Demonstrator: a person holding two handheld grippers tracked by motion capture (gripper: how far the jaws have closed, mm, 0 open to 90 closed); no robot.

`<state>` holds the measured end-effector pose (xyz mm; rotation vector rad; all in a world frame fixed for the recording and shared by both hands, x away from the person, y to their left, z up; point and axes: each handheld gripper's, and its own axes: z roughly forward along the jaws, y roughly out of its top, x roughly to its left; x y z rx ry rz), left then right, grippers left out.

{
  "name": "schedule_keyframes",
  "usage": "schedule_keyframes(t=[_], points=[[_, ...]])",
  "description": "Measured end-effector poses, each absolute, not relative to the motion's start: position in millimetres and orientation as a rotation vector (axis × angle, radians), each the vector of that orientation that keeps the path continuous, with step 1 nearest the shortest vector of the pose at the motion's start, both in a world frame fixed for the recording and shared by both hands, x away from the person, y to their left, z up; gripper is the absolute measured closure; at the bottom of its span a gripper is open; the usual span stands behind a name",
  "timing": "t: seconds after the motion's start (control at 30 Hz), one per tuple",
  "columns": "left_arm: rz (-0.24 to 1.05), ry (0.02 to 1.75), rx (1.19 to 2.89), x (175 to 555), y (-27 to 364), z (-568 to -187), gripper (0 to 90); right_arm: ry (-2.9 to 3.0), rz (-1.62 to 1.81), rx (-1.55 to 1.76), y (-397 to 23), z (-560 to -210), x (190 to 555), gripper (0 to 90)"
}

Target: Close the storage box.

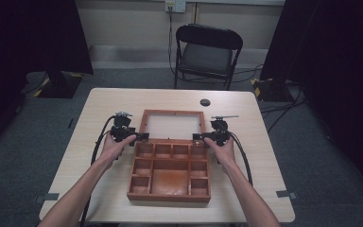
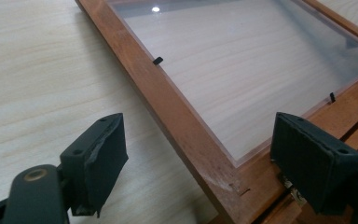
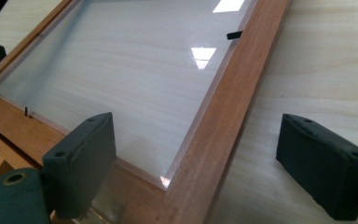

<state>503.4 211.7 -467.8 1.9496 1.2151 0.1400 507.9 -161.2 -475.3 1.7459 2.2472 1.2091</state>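
- One wooden box (image 1: 170, 176) lies open mid-table, reddish-brown, split into small compartments around one larger bay; its lid (image 1: 172, 124) is folded back flat on the far side, a wood frame around a clear pane with the tabletop showing through.
- Table (image 1: 99, 113) is pale wood grain with rounded corners and a small dark round disc (image 1: 205, 102) near the far edge.
- Room: grey carpet, black folding chair (image 1: 207, 54) behind the table, dark curtains both sides, cables on the floor.
- Left gripper (image 1: 145, 137) at the lid's left hinge corner, jaws wide apart straddling the frame corner, pads (image 2: 100, 161) off the wood, gripping nothing.
- Right gripper (image 1: 196, 137) mirrors it at the right corner, jaws spread either side of the frame rail, nothing clamped.
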Motion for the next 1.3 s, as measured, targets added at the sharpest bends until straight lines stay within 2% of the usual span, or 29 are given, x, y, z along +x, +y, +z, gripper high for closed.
schedule_keyframes(t=[0.3,0.67,0.9,0.97,1.2,1.3], points=[[0.046,1.224,1.924,509.3,209.7,-473.8,15.2,2.279,1.312,1.769,-153.2,-483.6,512.4,10.6],[0.052,1.229,1.902,507.5,205.6,-475.9,14.7,2.283,1.271,1.73,-145.4,-479.9,510.3,11.6],[0.008,1.231,1.874,508.8,207.4,-477.4,14.4,2.237,1.23,1.652,-141.3,-473.6,504.1,11.7],[0.001,1.217,1.87,508.6,205.8,-477.3,14.4,2.225,1.203,1.566,-139.6,-467.5,501.2,13.9],[-0.048,1.222,1.9,508.3,197.3,-474.8,14.7,2.217,1.223,1.581,-142.6,-467.5,500.7,16.0],[-0.059,1.21,1.916,508.9,197.7,-472.1,16.1,2.214,1.218,1.564,-142.8,-464.5,500.2,20.0]])
